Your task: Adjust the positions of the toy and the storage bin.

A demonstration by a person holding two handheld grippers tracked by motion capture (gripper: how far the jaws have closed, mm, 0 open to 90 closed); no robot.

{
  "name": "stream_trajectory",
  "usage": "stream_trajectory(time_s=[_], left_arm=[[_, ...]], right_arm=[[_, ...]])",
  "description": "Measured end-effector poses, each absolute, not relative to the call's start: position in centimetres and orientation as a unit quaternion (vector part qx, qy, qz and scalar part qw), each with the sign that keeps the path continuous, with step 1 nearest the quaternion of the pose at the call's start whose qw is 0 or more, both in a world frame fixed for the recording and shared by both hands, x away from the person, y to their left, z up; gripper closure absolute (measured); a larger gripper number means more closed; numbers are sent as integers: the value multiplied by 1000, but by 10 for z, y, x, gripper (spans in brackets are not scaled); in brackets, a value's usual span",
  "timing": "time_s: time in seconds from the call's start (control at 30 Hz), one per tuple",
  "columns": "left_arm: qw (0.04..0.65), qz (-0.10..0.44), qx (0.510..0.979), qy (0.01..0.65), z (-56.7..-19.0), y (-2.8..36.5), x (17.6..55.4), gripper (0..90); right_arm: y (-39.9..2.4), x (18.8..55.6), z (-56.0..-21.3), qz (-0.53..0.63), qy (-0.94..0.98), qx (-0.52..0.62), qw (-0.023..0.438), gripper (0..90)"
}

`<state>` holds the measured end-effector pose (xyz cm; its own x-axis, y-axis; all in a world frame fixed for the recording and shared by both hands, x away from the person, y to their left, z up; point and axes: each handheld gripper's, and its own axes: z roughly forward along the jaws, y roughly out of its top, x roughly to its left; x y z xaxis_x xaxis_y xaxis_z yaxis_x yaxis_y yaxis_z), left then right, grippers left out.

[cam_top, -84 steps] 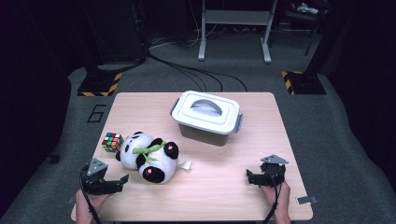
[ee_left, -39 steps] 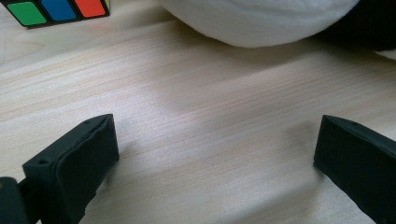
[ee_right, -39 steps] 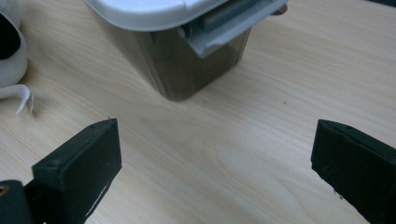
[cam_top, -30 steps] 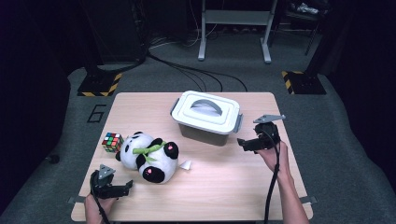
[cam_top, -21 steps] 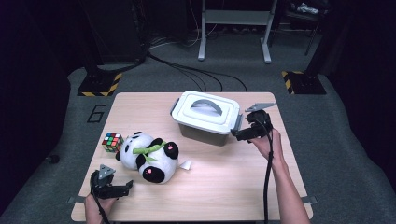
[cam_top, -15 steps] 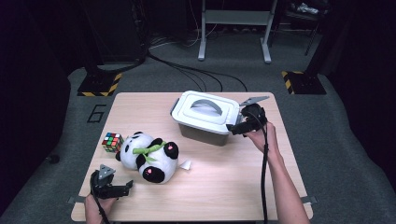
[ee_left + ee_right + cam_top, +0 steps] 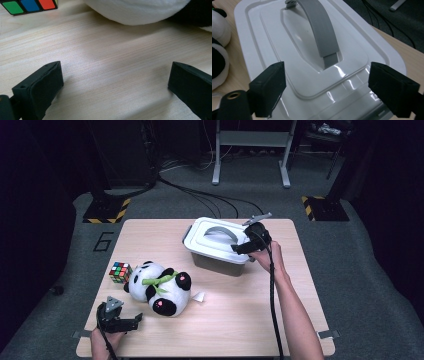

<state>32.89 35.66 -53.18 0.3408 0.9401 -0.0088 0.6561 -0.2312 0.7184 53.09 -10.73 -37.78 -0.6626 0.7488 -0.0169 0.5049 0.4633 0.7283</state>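
Right gripper [image 7: 239, 249] is hanging over the near end of the white plastic lidded box [image 7: 216, 246] with the grey arched handle [image 7: 318, 28], mid-table; its jaws, just been closing, are sitting apart, gripping nothing. Left gripper [image 7: 131, 321] is resting wide open by the black-and-white plush panda [image 7: 159, 287].

You're working in a lab or recording studio: beyond the pale wooden counter [image 7: 240, 315] lies grey carpet, with black cables [image 7: 200, 195] trailing behind it, hazard-striped stand feet [image 7: 107, 210] at either far corner, a metal frame [image 7: 250, 150] (dark surroundings), and a "6" [image 7: 102, 241] marked left of the counter.
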Motion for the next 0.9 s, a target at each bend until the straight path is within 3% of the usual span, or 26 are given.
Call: stream_trajectory(time_s=[0.37,0.7,0.9], left_arm=[[322,221,753,530,-532,357,329,0],[322,221,752,530,-532,357,329,0],[320,219,754,530,-531,357,329,0]], right_arm=[[-90,557,-379,356,838,379,166,457],[-89,564,-384,358,848,353,165,623],[-87,563,-385,353,850,354,166,640]])
